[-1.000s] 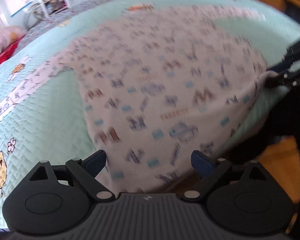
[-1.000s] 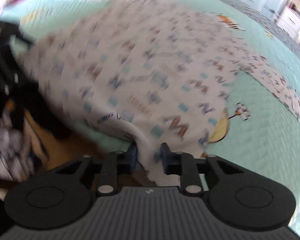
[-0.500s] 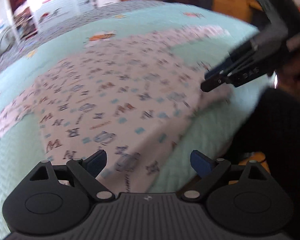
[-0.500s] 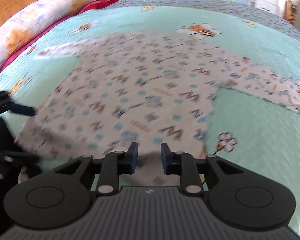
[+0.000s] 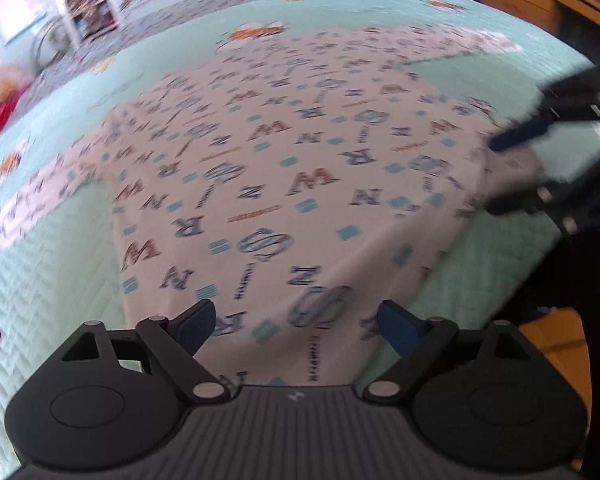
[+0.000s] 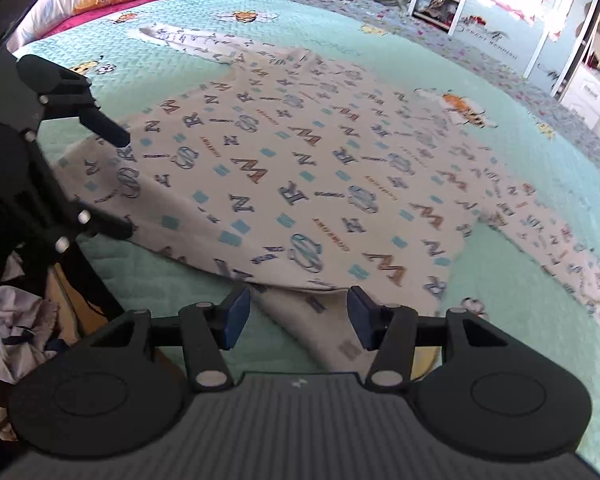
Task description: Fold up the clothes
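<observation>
Garment: a long-sleeved top lies spread flat on the bed, hem along the near edge, sleeves out toward the left and right sides.
Fabric: thin, soft white knit printed with letters (limp, so it will sag where lifted).
Bedspread: mint quilted cover with bee and flower motifs.
Left hand-held gripper: jaws closing, spread over the hem at the near edge, pads not yet pressing cloth.
Right hand-held gripper: jaws opening, a drooping hem corner between them, no longer pinched.
Key relation: the top's long axis runs away from both grippers; each sits equally near its own hem corner.
</observation>
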`<state>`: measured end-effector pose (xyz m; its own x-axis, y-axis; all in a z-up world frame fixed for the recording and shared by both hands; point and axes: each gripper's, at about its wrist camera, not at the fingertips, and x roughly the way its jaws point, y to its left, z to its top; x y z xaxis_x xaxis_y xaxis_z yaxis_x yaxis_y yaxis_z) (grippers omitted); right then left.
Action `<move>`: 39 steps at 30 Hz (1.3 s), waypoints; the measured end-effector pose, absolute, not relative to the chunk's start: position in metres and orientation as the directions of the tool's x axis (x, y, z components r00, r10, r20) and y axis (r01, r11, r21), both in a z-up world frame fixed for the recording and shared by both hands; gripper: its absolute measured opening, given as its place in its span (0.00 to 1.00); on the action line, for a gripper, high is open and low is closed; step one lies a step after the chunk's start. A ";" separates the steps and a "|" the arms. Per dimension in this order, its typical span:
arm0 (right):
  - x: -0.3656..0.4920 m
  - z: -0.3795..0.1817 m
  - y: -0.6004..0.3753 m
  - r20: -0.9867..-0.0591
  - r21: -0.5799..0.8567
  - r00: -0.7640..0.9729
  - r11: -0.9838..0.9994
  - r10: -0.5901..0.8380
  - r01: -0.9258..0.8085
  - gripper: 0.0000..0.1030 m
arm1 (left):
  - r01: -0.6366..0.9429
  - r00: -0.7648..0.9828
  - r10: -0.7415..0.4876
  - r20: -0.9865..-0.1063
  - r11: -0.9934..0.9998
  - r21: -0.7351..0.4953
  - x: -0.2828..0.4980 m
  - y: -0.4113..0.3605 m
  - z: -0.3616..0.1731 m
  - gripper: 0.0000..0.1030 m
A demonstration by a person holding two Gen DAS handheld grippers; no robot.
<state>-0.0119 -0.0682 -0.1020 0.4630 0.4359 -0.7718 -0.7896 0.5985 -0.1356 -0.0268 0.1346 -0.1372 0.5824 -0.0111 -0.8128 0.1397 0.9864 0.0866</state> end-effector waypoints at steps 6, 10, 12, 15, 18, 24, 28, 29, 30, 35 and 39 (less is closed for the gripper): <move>-0.015 -0.103 -0.061 -0.762 -0.130 0.470 0.605 0.446 -0.786 0.53 | 0.075 0.615 -0.090 -0.783 0.996 -0.056 -0.020 0.159 -0.116 0.71; -0.021 -0.106 -0.050 -0.759 -0.147 0.457 0.561 0.465 -0.815 0.53 | 0.156 0.625 -0.137 -0.768 0.987 -0.049 -0.031 0.144 -0.108 0.71; -0.022 -0.109 -0.043 -0.758 -0.176 0.461 0.535 0.462 -0.826 0.53 | 0.209 0.622 -0.155 -0.768 0.978 -0.028 -0.038 0.132 -0.108 0.72; -0.014 -0.109 -0.035 -0.760 -0.151 0.441 0.530 0.478 -0.834 0.16 | 0.265 0.614 -0.157 -0.773 0.964 0.015 -0.045 0.117 -0.110 0.72; 0.002 -0.105 -0.031 -0.750 -0.116 0.447 0.568 0.488 -0.815 0.08 | 0.301 0.602 -0.163 -0.781 0.953 0.033 -0.045 0.107 -0.114 0.72; 0.030 -0.097 -0.037 -0.742 0.029 0.412 0.640 0.529 -0.768 0.04 | 0.304 0.614 -0.155 -0.774 0.951 0.051 -0.034 0.101 -0.117 0.72; 0.027 -0.100 -0.039 -0.757 0.014 0.398 0.622 0.518 -0.783 0.06 | 0.273 0.609 -0.129 -0.783 0.961 0.054 -0.025 0.106 -0.124 0.72; 0.025 -0.100 -0.040 -0.757 0.004 0.397 0.612 0.518 -0.791 0.06 | 0.258 0.606 -0.114 -0.787 0.964 0.059 -0.023 0.108 -0.125 0.72; 0.023 -0.100 -0.041 -0.757 -0.008 0.400 0.605 0.517 -0.796 0.07 | 0.246 0.604 -0.104 -0.790 0.967 0.061 -0.022 0.111 -0.126 0.72; 0.022 -0.102 -0.040 -0.760 -0.023 0.401 0.595 0.512 -0.803 0.15 | 0.210 0.630 -0.104 -0.770 0.977 0.041 -0.021 0.126 -0.117 0.72; 0.021 -0.104 -0.034 -0.757 -0.042 0.402 0.576 0.515 -0.816 0.26 | 0.139 0.630 -0.044 -0.776 0.989 0.056 -0.010 0.139 -0.119 0.72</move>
<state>0.0208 -0.0337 -0.1036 0.4024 0.5153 -0.7567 -0.8163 0.5761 -0.0418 -0.0099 0.1388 -0.1194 0.6297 -0.0444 -0.7755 0.1390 0.9887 0.0563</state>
